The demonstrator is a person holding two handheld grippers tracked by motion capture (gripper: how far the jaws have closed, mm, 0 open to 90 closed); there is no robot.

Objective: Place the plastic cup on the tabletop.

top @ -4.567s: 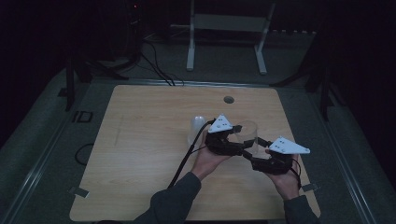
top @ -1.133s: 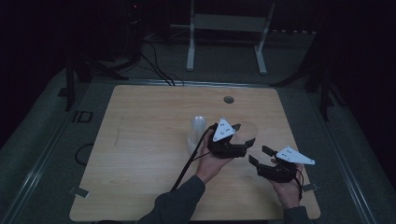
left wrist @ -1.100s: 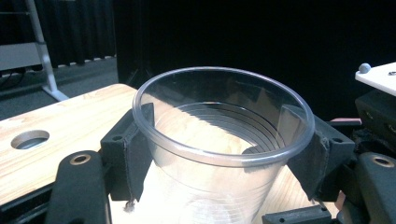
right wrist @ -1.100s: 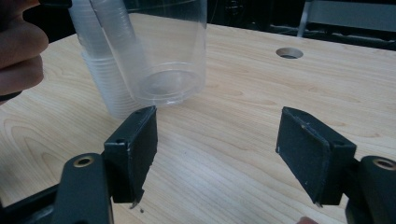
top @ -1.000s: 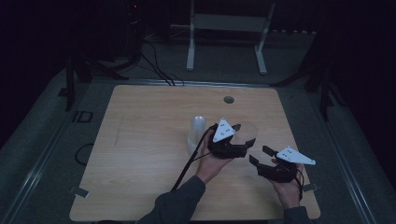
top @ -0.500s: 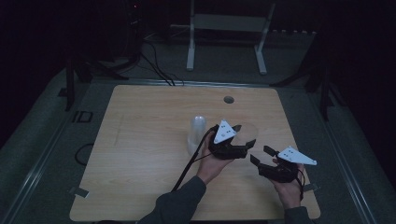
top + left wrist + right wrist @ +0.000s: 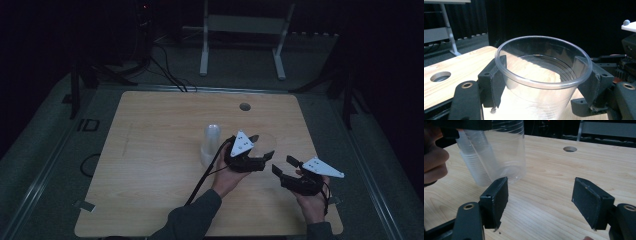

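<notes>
Left gripper view: fingers (image 7: 496,82) clamping clear cup (image 7: 541,82); right gripper (image 7: 544,202) fingers wide

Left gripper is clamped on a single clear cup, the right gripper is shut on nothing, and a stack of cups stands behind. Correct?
Not quite: the right gripper is open, jaws spread over bare table, as the right gripper view shows. The left gripper does clamp the clear cup, with the stack of cups behind.

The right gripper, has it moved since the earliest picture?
Yes. The right gripper has drawn back toward the person's edge of the table, farther from the round hole and from the left gripper.
</notes>
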